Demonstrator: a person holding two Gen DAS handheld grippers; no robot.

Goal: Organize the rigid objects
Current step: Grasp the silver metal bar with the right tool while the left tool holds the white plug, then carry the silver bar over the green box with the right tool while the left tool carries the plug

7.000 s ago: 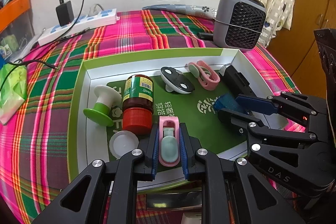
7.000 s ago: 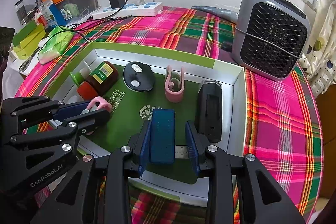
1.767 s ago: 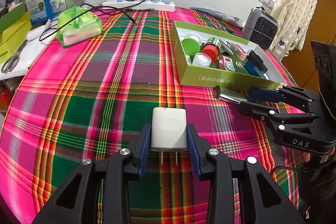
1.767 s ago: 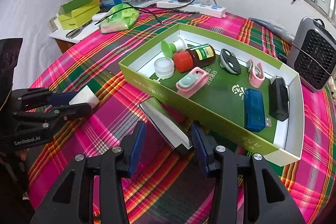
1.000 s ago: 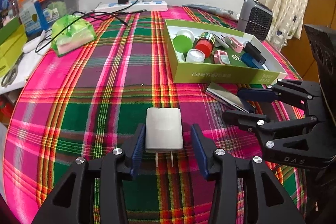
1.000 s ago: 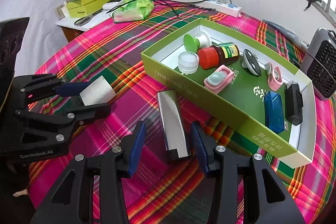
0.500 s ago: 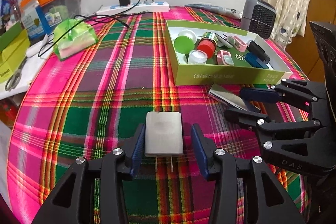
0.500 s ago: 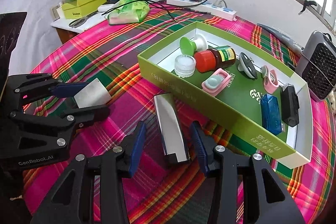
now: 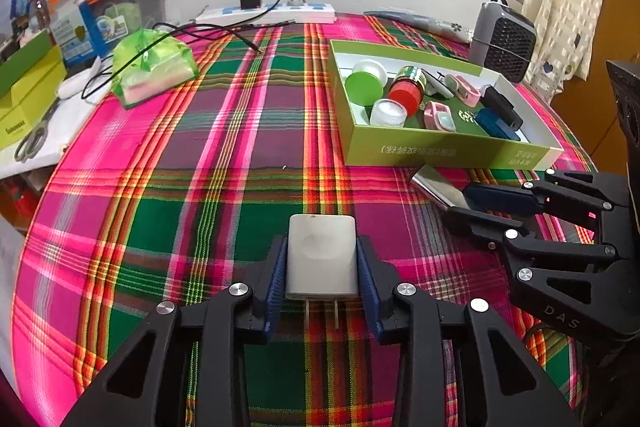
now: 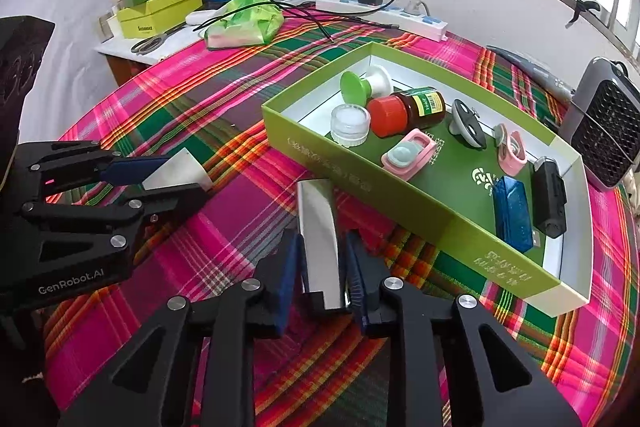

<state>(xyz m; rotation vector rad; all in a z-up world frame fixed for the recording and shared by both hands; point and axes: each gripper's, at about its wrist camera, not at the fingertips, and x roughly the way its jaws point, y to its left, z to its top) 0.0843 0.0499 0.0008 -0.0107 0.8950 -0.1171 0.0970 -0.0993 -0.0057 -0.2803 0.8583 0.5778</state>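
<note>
On the plaid tablecloth [image 9: 240,131], the left gripper [image 9: 321,267] has just closed its blue pads onto the sides of a white plug adapter [image 9: 321,259], whose prongs point back toward the hand. To its right, the right gripper [image 10: 320,267] has just clamped a slim silver bar [image 10: 320,227], whose long axis runs straight ahead toward the green box [image 10: 400,203]. The box lies ahead and to the right of both grippers, nearer the right one.

A white plug adapter [image 9: 321,259], prongs toward the camera, and a flat silver bar [image 10: 320,239] are seen flat on the plaid cloth beside the filled green box [image 10: 420,203].
</note>
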